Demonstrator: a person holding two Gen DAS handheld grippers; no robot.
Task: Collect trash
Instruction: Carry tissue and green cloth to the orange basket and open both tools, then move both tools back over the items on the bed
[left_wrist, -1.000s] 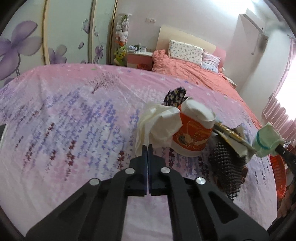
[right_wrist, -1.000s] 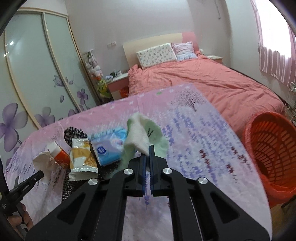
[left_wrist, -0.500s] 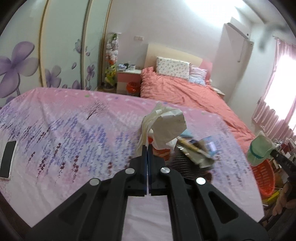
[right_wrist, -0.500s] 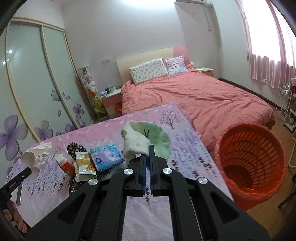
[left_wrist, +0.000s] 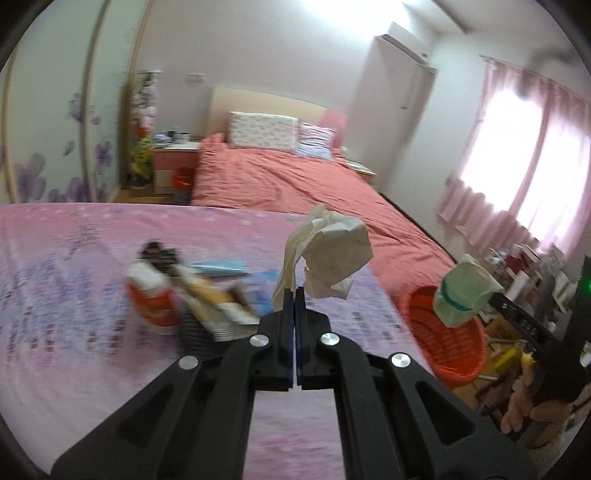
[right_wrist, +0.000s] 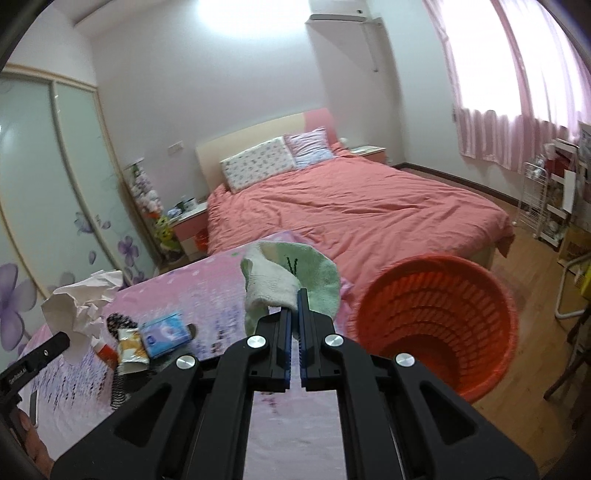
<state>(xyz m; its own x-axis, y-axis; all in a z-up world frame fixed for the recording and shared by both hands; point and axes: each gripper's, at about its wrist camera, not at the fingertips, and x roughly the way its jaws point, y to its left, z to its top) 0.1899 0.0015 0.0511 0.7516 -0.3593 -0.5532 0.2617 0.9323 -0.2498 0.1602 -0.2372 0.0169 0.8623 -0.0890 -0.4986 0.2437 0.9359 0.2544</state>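
Both loads are now off the worktop (left_wrist: 92, 280) and in the air; a second ago they hung just above the pile. Left gripper (left_wrist: 294, 295) is clamped on the crumpled tissue (left_wrist: 332, 254), centre of the left wrist view. Right gripper (right_wrist: 294, 301) is clamped on the green-and-white sock (right_wrist: 291, 284), centre of the right wrist view.

The orange basket (right_wrist: 436, 317) has come from the right edge of the right wrist view to lower right of centre, just beside the sock. In the left wrist view the sock hangs in front of the basket rim, right of frame.

We judge the sock is nearly over the basket; the tissue trails, over the worktop's right edge.

Still on the worktop at left: orange cup (left_wrist: 151, 299), snack wrapper (right_wrist: 131, 347), blue tissue pack (right_wrist: 166, 334). So more pickups remain after these two drops.
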